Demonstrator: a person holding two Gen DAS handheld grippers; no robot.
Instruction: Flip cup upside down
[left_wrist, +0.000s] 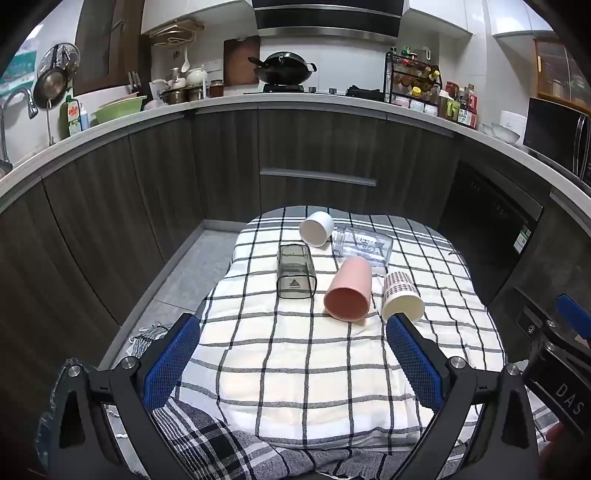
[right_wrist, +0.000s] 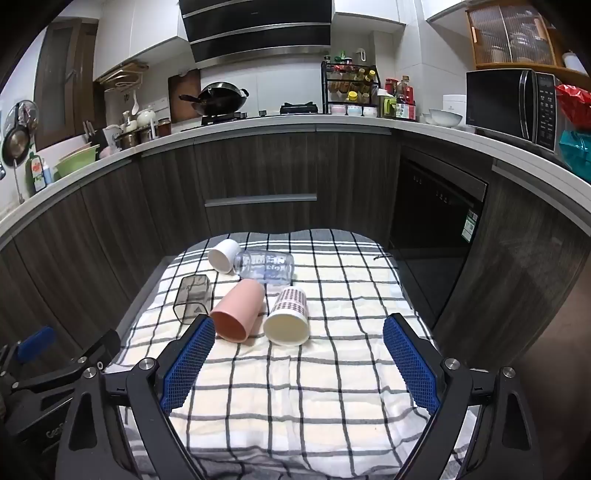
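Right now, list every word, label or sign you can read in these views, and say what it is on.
"DAS": white letters on the right gripper body, seen from the left wrist view.
Triangle sign: on the smoky square cup.
Print on the clear cup: too blurred to read.
Green sticker on the dishwasher: too small.
Green dish soap bottle label: unreadable.
Letters on the left gripper body: partly cut off.

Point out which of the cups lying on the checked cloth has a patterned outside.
The houndstooth-patterned cup with the cream inside, on its side just right of the plain pink cup. The white cup and the smoky grey square cup are unpatterned.
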